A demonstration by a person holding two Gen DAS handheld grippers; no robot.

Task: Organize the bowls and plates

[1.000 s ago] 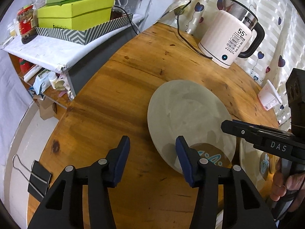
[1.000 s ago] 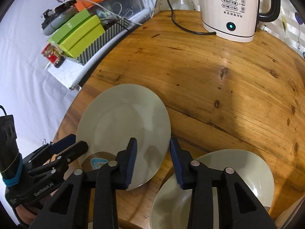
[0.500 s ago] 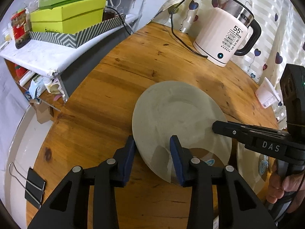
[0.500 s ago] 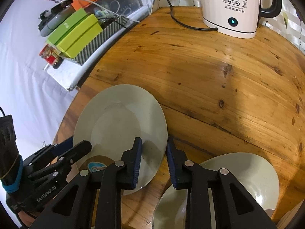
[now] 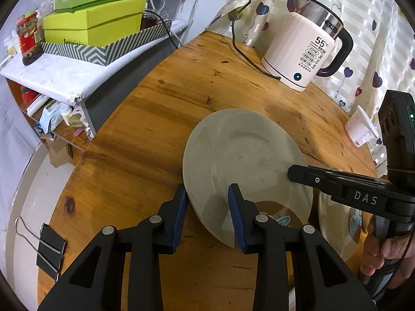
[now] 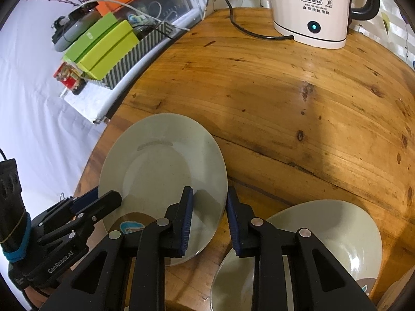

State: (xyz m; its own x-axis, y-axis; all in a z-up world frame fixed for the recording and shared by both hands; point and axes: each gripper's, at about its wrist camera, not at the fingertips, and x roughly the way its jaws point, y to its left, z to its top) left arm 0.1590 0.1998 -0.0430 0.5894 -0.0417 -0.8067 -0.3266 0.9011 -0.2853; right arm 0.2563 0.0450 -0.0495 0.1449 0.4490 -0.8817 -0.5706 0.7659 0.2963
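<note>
Two dishes show on the round wooden bench (image 6: pixel 298 98) and neither is stacked, so I judge the organizing barely begun: no pile, no rack, no bowl set away. Main item, the pale grey-green round ceramic plate (image 6: pixel 160 165), sits near the bench's near edge, well short of the white electric kettle (image 6: pixel 311 7). Left tongs (image 5: pixel 207 194) straddle its near-left rim with the jaws closing, rim between the blue pads (image 5: pixel 179 217), no firm press visible. Right tongs (image 6: pixel 209 191) straddle the opposite rim, one pad over the plate and one over bare wood; jaws narrow, but I cannot tell whether they actually pinch it. Likely step in hand: a two-sided grab to lift this plate toward the second pale glazed dish with a blue-brown motif (image 6: pixel 324 233), which lies just beside it. Left to do: the lift, the stacking and anything else off-frame. Hard to read: second dish could be plate or shallow bowl, half covered by the right tongs' arms; a shiny curved surface under them is unclear; plate's near rim is hidden behind both tools, so flat or tipped is uncertain; the person shows only as a hand (image 5: pixel 384 254).
</note>
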